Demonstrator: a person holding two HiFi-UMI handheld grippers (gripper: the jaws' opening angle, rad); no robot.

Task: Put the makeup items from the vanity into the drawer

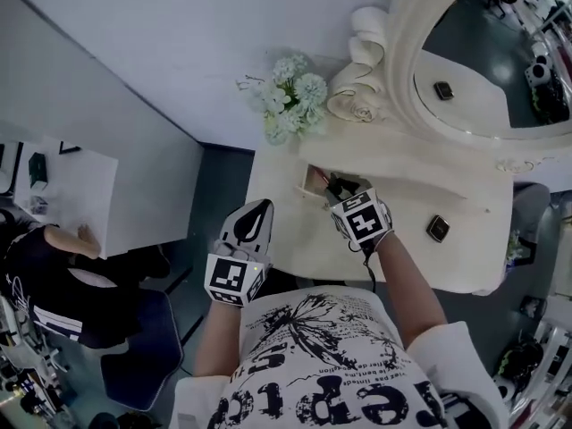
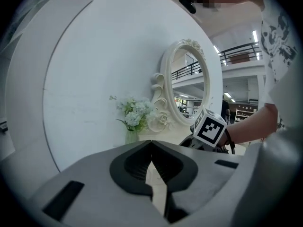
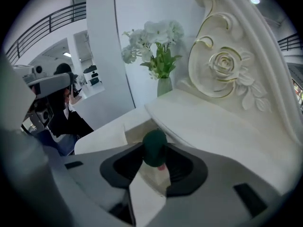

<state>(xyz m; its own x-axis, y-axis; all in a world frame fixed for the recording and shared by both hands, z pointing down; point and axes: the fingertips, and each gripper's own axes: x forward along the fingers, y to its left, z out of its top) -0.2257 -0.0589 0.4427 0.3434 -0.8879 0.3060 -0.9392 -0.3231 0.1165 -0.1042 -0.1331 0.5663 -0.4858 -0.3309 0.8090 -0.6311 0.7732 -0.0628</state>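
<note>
The vanity has a small drawer pulled open at its left front. My right gripper reaches over that drawer. In the right gripper view a dark green makeup item with a pink end sits between the tips of the right gripper; the jaws stand apart and I see no pad pressing on it. My left gripper hangs off the vanity's left front edge, shut with nothing in it. A small dark compact lies on the vanity top to the right.
An oval mirror in an ornate white frame stands at the back and reflects the compact. A vase of pale flowers stands at the back left corner. A person sits at a white desk far left.
</note>
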